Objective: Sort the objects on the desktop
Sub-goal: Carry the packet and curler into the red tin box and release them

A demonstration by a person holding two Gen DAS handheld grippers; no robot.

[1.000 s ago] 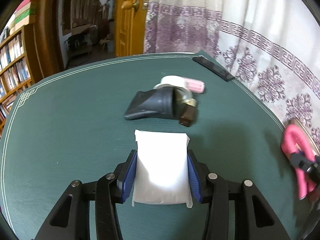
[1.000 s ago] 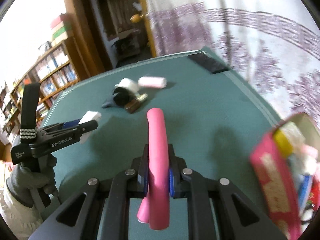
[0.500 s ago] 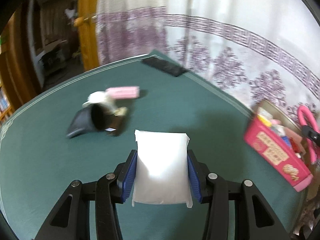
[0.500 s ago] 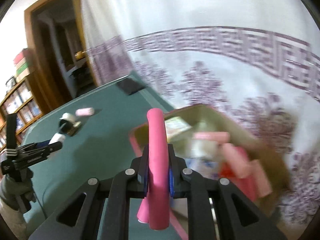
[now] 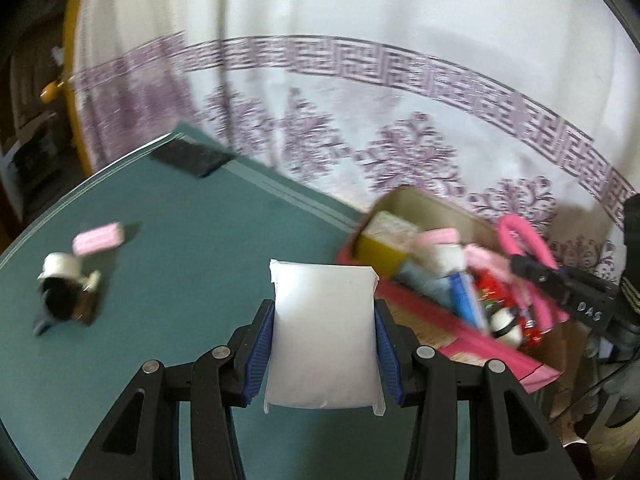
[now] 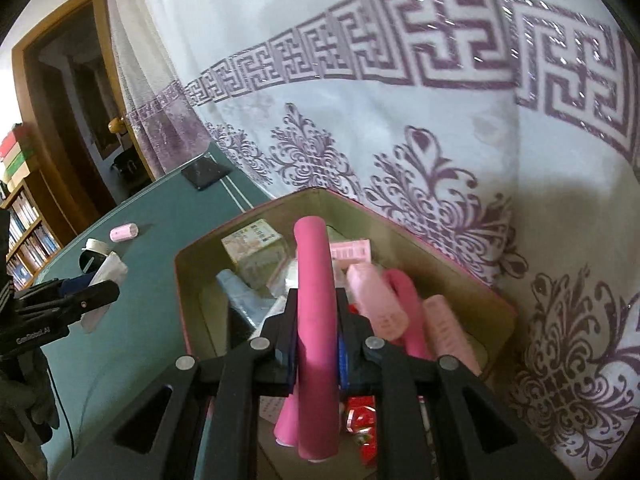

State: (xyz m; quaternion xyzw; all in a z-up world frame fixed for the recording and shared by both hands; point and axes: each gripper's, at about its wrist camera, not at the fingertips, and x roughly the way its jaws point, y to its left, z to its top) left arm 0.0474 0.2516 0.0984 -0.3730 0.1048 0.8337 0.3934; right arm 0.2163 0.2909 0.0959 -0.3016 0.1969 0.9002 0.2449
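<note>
Your right gripper (image 6: 318, 354) clamps the pink loop (image 6: 314, 320) over the full box (image 6: 460, 264); your left gripper (image 5: 324, 356) grips the packet (image 5: 323, 332). Drop carelessly and either could bounce off the pile.

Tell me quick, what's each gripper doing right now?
Left gripper: closed on the white packet.
Right gripper: shut on the pink foam loop, over the pink box.

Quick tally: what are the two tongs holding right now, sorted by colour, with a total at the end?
White: 1, the white packet, clamped in the left tongs
Pink: 1, the pink foam loop, clamped in the right tongs
Total: 2
</note>
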